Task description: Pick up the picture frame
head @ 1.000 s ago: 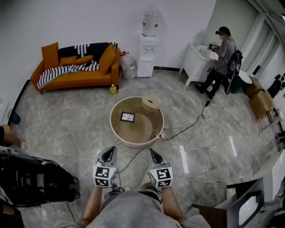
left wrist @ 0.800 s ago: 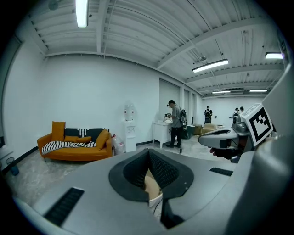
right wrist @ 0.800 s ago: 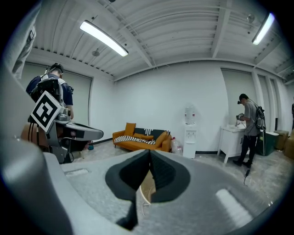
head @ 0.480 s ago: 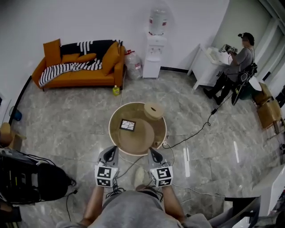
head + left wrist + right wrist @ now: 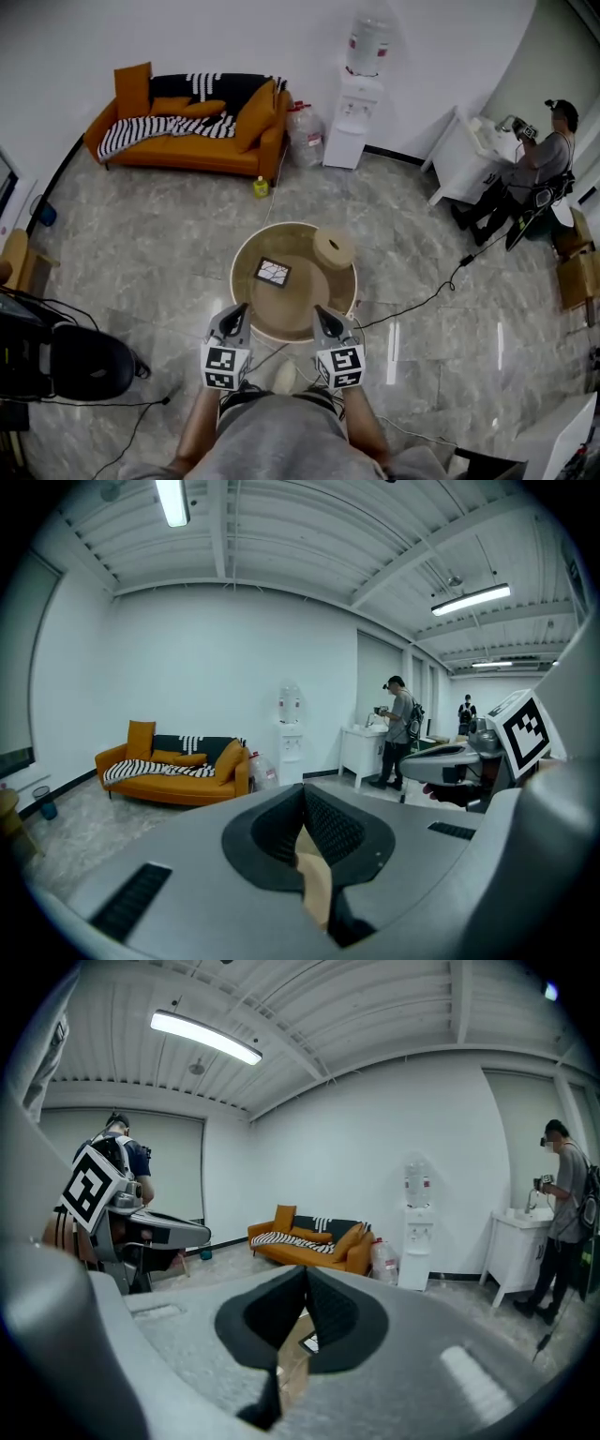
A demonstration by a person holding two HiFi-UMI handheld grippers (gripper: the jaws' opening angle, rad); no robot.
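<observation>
Frame (image 5: 273, 272) lies flat on round table (image 5: 286, 309), left of centre, long side roughly left-right, near tan cylinder (image 5: 334, 248). Left tool (image 5: 238, 309) and right tool (image 5: 320, 310): jaws together, empty, at table's near edge.

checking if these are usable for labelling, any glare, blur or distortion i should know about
Head view: sharp, evenly lit, walls bowed by the wide lens, light streaks glaring off the glossy floor, picture frame clear. Left gripper view and right gripper view: heavy fisheye, black corners, blown-out ceiling lights, near jaws soft.
</observation>
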